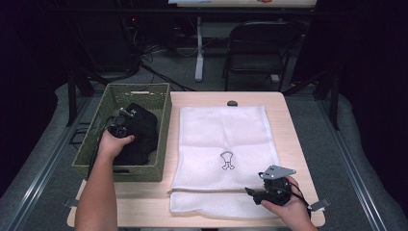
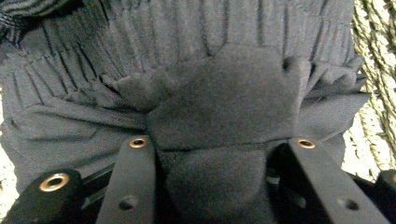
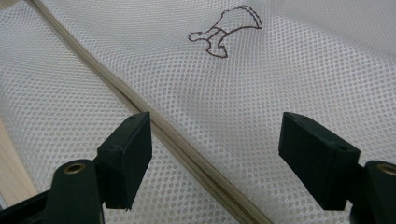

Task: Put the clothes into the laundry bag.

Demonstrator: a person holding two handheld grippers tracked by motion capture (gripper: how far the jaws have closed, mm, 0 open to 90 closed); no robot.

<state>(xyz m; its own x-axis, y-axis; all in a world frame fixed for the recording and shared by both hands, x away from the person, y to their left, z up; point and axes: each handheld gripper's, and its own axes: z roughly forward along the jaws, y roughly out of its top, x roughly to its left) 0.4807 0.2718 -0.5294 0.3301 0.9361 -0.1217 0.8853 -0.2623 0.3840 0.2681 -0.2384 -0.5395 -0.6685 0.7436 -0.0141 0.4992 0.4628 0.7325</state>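
A person's left claw [image 1: 126,117] reaches into a green woven basket [image 1: 96,144] at the left of the counter [image 1: 288,120], its jaws pinching a fold of the dark garment [image 2: 224,107] lying inside. The right claw [image 3: 215,158], jaws spread wide and holding nothing, hovers over the near edge of a white mesh bag [image 1: 223,139], just above its zipper [image 3: 154,126].

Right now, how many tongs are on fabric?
1. The left tongs pinch the dark garment in the basket; the right tongs hover open over the mesh bag.
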